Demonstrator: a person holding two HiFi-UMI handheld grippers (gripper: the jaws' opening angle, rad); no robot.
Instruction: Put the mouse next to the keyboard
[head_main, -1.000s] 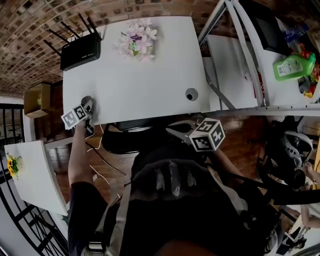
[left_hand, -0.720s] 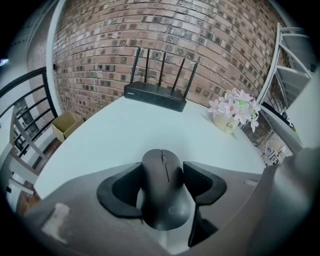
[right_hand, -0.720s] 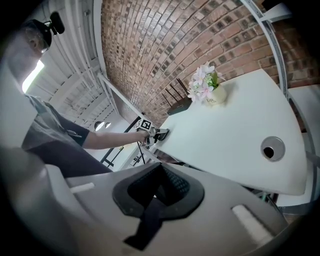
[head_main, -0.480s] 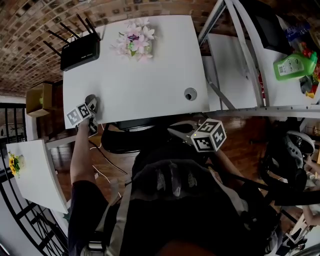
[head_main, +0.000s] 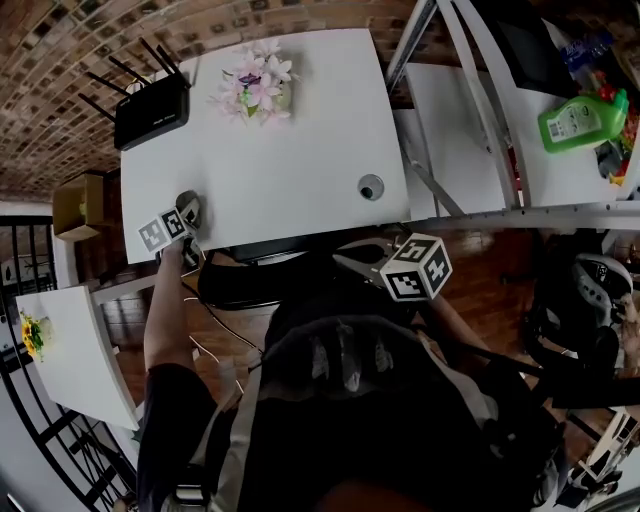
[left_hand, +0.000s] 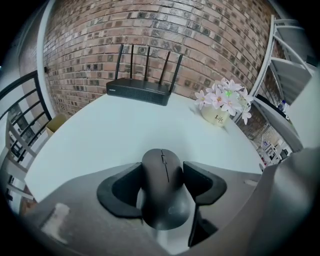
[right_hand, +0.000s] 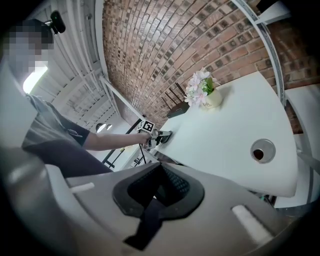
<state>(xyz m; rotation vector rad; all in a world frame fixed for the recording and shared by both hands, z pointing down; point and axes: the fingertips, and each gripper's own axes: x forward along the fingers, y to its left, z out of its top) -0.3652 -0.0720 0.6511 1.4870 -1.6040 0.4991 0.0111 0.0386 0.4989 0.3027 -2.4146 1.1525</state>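
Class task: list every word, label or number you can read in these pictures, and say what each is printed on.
"Life": on the cream flower pot, in the left gripper view.
Label on the green bottle: too blurred to read.
No other text can be read.

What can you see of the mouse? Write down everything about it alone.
The mouse is matte black, smooth and rounded, seemingly plastic, with a thin seam and wheel slot along its top. It is level at the white table's near left corner, the left tongs clamped on its two sides. No cable shows.
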